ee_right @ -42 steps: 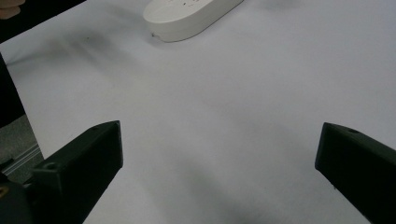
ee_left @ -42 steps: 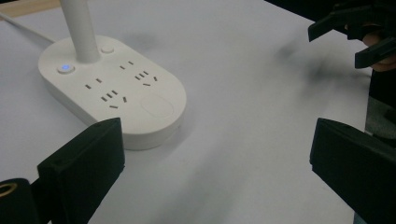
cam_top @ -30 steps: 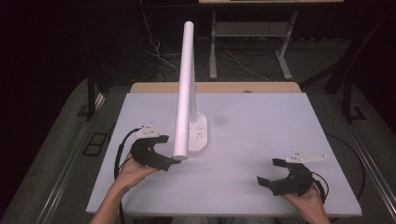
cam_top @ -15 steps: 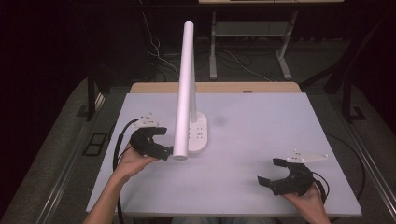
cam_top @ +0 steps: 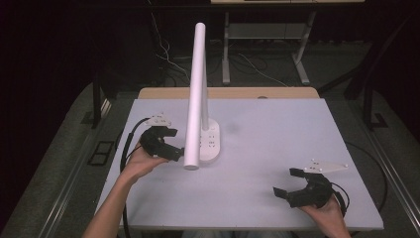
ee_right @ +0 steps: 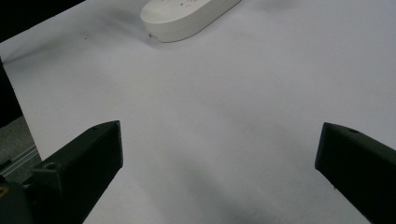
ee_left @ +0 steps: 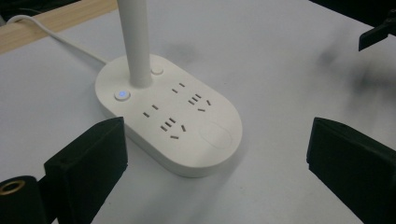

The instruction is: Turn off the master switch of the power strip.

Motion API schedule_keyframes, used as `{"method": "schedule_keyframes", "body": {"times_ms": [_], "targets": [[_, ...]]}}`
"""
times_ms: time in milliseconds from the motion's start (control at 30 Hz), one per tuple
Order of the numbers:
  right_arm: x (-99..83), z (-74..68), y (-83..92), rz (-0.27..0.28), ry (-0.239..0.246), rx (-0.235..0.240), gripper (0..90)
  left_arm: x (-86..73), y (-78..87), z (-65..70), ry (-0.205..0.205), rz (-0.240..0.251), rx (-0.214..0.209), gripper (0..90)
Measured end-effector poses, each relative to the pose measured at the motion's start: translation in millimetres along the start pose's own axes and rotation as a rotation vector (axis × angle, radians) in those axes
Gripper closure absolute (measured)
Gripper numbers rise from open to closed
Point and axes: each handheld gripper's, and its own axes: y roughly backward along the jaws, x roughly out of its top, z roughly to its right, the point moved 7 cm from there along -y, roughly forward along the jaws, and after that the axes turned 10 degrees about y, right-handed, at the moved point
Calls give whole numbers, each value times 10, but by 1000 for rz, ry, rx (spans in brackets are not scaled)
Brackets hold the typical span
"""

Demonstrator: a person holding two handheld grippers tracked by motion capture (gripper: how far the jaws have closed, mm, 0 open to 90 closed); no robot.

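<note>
A white desk lamp stands left of the table's middle, with an oval base (cam_top: pixel 212 145) carrying sockets and a long white tube (cam_top: pixel 197 89) that leans toward me. My left gripper (cam_top: pixel 173 145) is just left of the base, open and holding nothing. In the left gripper view the base (ee_left: pixel 187 126) lies between and ahead of the spread jaws of the left gripper (ee_left: pixel 215 163), with a blue-lit button (ee_left: pixel 122 94) beside the stem (ee_left: pixel 135 42). My right gripper (cam_top: pixel 286 182) rests open near the front right, well away from the lamp. The right gripper (ee_right: pixel 219 172) frames bare table, the base (ee_right: pixel 187 16) far off.
The white table top (cam_top: pixel 277 134) has a wooden strip (cam_top: pixel 233 92) along its far edge. A white cable (ee_left: pixel 60 42) runs from the base toward that edge. Dark floor, cables and a desk frame (cam_top: pixel 267 34) lie beyond.
My left gripper has moved forward across the table to sit beside the lamp base. The right gripper has stayed put.
</note>
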Motion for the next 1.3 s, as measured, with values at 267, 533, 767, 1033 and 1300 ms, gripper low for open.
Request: {"method": "schedule_keyframes", "body": {"times_ms": [267, 533, 767, 1033, 1300], "targets": [[-9, 4, -2, -5, 1, -1, 1, 72, -49, -115, 7, -18, 16, 48], [-10, 12, 6, -3, -2, -2, 2, 148, -84, -231, 20, -19, 29, 53], [-17, 10, 2, -10, 3, -2, 2, 203, -125, -270, 13, -45, 29, 55], [-17, 13, 1, -10, 5, -2, 2, 272, -213, -339, 23, -71, 31, 81], [-18, 14, 0, -11, 4, 0, 2, 327, -286, -408, 31, -82, 26, 139]]}}
